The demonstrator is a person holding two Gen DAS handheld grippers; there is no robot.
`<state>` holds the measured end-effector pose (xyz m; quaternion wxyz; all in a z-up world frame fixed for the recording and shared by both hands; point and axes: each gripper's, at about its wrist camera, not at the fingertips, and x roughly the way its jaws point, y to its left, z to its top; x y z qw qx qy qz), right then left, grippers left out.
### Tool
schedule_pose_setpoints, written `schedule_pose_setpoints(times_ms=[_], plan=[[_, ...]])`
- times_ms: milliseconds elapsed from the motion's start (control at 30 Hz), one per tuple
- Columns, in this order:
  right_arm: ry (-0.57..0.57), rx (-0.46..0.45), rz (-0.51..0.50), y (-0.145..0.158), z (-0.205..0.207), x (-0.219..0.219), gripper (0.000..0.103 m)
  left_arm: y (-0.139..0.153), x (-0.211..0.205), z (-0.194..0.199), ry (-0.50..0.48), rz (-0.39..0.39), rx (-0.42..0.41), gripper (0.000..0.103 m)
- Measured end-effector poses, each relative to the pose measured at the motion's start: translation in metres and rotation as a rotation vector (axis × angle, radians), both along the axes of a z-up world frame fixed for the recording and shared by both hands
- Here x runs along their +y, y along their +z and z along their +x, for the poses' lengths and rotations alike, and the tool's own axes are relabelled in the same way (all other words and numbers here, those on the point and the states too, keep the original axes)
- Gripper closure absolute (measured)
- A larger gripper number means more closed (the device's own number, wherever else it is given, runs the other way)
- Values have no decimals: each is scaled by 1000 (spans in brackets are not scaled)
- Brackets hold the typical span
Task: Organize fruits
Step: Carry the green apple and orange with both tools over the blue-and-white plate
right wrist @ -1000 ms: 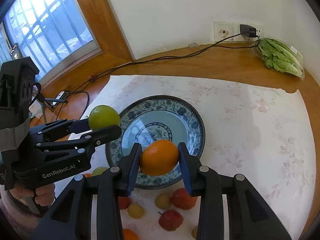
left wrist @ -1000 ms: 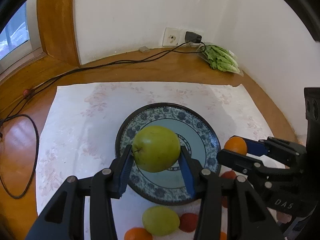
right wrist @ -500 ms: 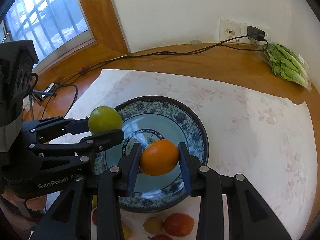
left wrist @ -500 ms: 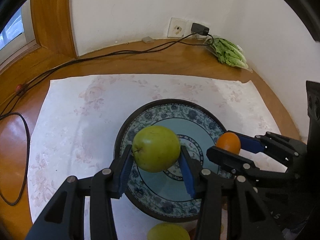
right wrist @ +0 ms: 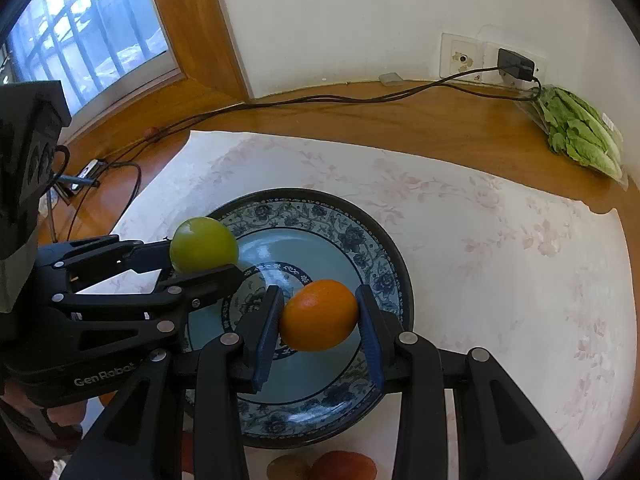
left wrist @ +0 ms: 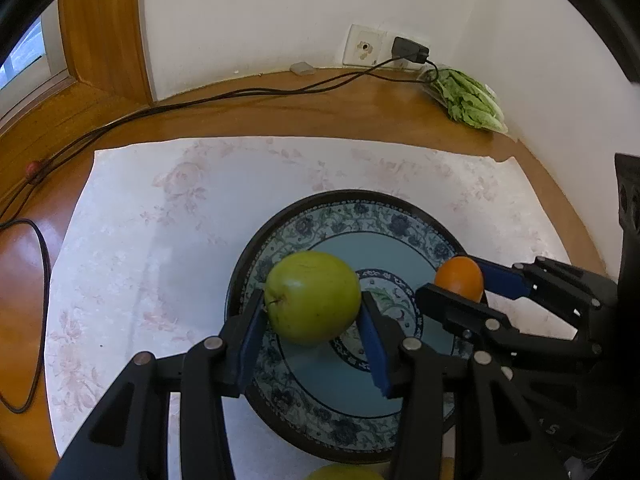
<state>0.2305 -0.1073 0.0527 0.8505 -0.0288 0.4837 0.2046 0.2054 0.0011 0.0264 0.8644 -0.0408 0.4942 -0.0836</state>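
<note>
My left gripper is shut on a green apple and holds it above the left part of a blue patterned plate. My right gripper is shut on an orange and holds it above the plate's middle. In the right wrist view the left gripper with the apple is to the left, over the plate's left rim. In the left wrist view the right gripper with the orange is to the right. The plate's inside is bare.
The plate lies on a white floral cloth on a wooden table. Loose fruits lie at the near edge: a green one, a brownish one and a red one. Bagged lettuce and cables lie at the back.
Both grippers have moved forward over the plate with their fruits still held. The loose fruits at the near edge have slid mostly out of view.
</note>
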Motion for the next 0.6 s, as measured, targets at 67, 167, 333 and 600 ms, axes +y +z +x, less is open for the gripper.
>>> schedule_pose_setpoints(times_ms=[67,167,333,600], plan=[[1,1,-1,-1,1,0,65,-1,0,1,1,0,2,56],[-1,5,0,-4,3,0,65,-2,0,2,1,-2,3,56],[-7,9,7,-7,6,-3,65,-3,-1,2,1,4,-1,56],[-24,19,14,-12,8,-9,65,-5,-5,2,-11,20,-8,56]])
